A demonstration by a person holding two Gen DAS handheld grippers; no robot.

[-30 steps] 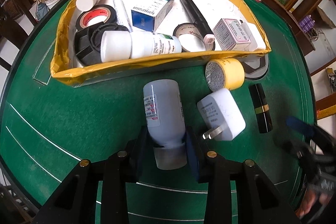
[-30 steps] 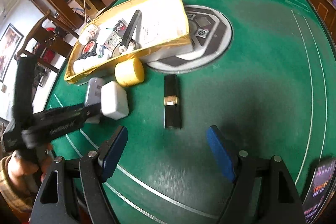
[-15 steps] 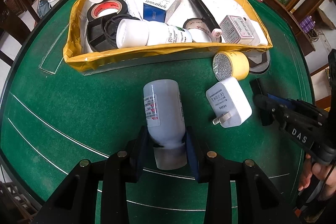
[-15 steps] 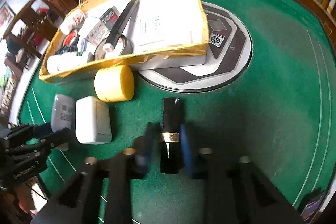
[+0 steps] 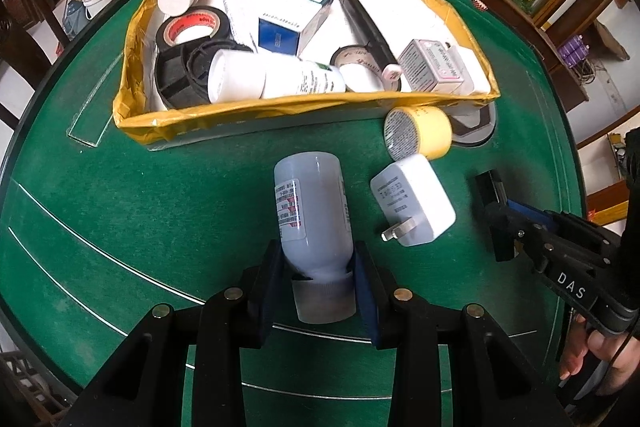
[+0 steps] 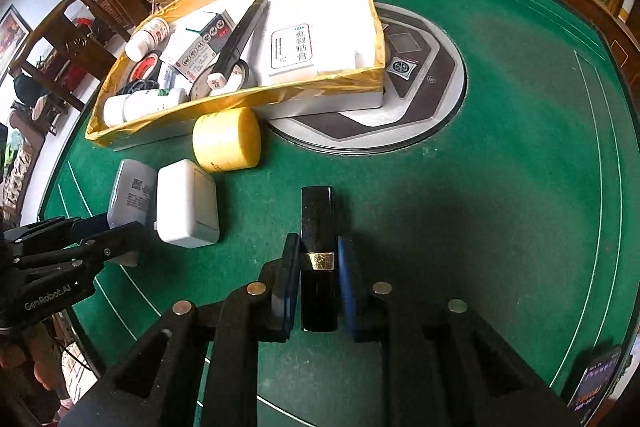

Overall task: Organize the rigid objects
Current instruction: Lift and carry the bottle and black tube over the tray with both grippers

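My left gripper (image 5: 318, 277) is pinching the neck of a white bottle (image 5: 312, 213) lying on the green felt table (image 5: 168, 211); my right gripper (image 6: 318, 277) is closing snugly on the black lipstick tube (image 6: 318, 251). Lifting both level toward the yellow-taped box (image 5: 280, 107) is looking wisest. Half a second ago, the right fingers were blurring, mid-close.

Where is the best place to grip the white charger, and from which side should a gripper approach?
Grip the white charger across its two flat side faces at mid-body, approaching from above. It lies flat on the felt with its prongs sticking out toward the camera, so avoid that end; the rounded block gives parallel faces.
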